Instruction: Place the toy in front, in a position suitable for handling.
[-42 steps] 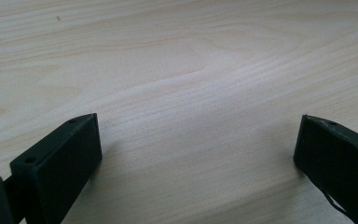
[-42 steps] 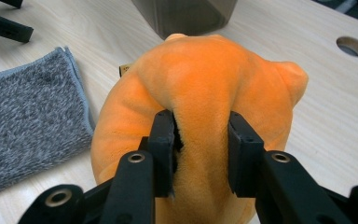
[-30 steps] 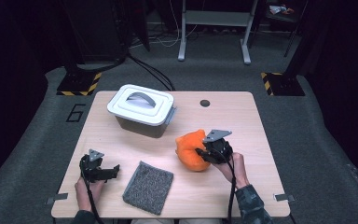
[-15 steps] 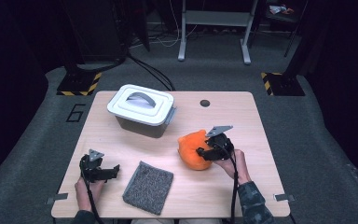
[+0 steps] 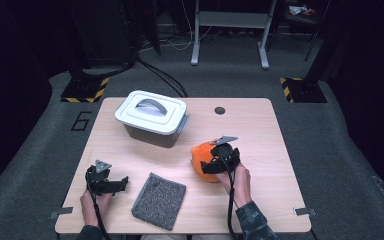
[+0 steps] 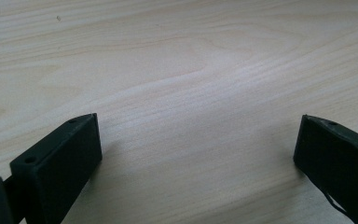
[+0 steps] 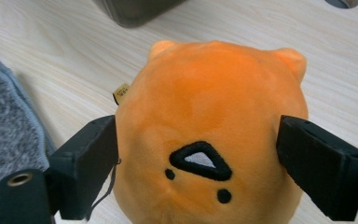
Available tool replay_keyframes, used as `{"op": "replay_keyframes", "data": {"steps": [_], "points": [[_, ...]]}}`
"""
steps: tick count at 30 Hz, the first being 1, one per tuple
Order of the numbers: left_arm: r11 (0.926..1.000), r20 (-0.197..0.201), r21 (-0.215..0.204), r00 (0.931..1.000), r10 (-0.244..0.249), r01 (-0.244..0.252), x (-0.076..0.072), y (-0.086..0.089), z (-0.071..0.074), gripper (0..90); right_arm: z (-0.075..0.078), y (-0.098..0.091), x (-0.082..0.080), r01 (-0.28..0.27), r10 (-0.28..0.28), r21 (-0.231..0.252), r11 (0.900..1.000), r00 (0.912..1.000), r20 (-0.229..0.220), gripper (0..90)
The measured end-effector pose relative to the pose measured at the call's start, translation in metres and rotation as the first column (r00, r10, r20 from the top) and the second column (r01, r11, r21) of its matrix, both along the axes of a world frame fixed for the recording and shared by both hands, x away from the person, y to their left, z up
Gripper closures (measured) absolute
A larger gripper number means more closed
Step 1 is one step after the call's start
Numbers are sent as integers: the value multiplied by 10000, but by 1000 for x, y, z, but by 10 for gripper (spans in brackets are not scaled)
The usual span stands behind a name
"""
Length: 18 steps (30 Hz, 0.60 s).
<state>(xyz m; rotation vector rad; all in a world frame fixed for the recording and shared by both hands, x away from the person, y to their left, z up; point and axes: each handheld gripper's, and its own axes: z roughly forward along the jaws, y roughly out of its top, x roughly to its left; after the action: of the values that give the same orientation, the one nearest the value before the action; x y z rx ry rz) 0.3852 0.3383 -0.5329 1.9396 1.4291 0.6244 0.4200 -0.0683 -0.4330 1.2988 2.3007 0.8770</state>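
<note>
The orange plush toy sits on the wooden table toward its right front part, half hidden in the high view by the right gripper. The jaws have just been opening and stand on both sides of the round, soft toy; whether the left one touches it is unclear. The left gripper, near the front left corner, is spread wide over bare wood. A fuzzy grey cloth lies at the front edge, and a lidded plastic box toward the back left.

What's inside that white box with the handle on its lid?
The white box has its lid on, so whatever is inside is hidden. On top, a grey handle lies flat.
</note>
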Motion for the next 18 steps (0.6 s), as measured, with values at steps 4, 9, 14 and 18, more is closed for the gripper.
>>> {"op": "replay_keyframes", "data": {"steps": [4, 9, 14, 18], "points": [[10000, 1, 5, 10000, -2, 2, 0, 0, 0, 4, -4, 0, 2, 313, -313, -209, 9993, 9995, 12, 162], [10000, -13, 17, 10000, 1, -1, 0, 0, 0, 4, -9, -6, 2, 443, -445, -237, 9987, 9990, -77, 337], [10000, -16, 16, 10000, 3, -3, 0, 0, 0, 4, -13, -12, 2, 120, -121, -225, 9997, 9999, -36, 555], [10000, -3, -1, 10000, 4, -4, 0, 0, 0, 4, -11, -15, 3, -248, 251, -194, 9995, 9995, 188, 630]]}}
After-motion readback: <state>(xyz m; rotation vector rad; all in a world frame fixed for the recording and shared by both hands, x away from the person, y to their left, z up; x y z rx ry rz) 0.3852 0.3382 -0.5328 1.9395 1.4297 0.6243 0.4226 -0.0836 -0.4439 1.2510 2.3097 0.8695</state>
